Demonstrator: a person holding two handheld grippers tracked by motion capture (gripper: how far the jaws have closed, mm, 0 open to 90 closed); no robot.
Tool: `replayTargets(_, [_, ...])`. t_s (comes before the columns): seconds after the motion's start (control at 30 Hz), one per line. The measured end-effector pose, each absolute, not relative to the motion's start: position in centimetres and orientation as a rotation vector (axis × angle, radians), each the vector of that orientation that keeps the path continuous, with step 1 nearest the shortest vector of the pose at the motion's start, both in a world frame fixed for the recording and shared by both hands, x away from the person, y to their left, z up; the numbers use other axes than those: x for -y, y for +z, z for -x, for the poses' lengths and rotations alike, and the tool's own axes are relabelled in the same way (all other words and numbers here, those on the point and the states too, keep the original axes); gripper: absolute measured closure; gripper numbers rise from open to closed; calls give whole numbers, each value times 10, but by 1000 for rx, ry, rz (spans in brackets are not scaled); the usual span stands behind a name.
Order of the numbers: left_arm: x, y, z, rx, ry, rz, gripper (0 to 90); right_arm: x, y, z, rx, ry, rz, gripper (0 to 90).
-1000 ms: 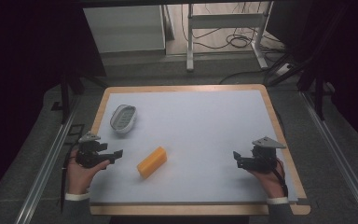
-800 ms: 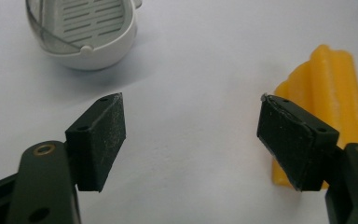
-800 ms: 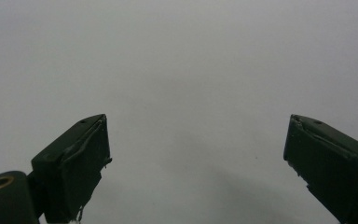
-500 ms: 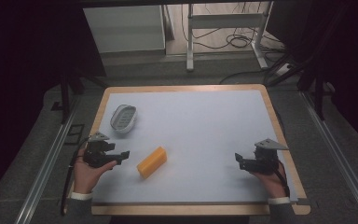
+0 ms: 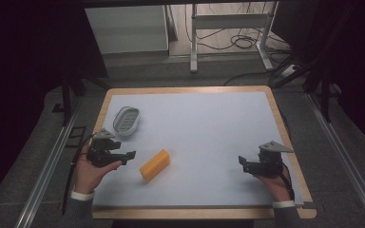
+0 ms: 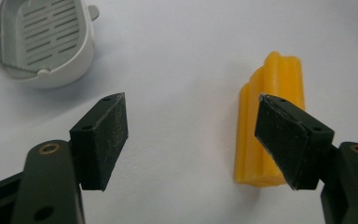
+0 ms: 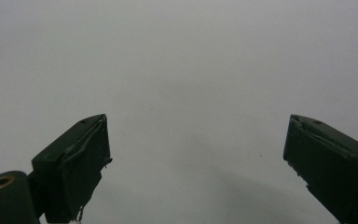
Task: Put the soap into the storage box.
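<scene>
I see a pale table in a dark room. A ridged yellow block lies near my left gripper; both grippers gape wide, empty.

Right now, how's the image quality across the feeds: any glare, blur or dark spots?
High view: surroundings very dark, the white table evenly lit, no glare. Left gripper view: sharp, the orange block and the white basket cast soft shadows. Right gripper view: dim, grey, featureless surface beyond the black fingers.

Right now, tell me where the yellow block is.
In the high view the yellow block lies on the white table, left of centre, just right of the open left gripper and nearer the person than the slotted white basket.
</scene>
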State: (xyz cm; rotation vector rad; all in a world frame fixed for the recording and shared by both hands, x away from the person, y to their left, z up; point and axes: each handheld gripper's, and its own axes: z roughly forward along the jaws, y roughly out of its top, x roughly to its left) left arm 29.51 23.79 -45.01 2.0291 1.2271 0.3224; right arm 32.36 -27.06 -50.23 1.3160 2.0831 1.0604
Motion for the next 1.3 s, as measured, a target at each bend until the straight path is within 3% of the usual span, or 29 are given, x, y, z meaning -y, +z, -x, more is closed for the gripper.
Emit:
replayTargets(0.57, [-208, -438, -295, -1149, 310, -2118, 227, 271, -503, -321, -2092, 1021, -1299, 76])
replayTargets(1.3, [-164, -456, -302, -1090, 233, -2271, 202, 268, -506, -321, -2112, 997, -1270, 75])
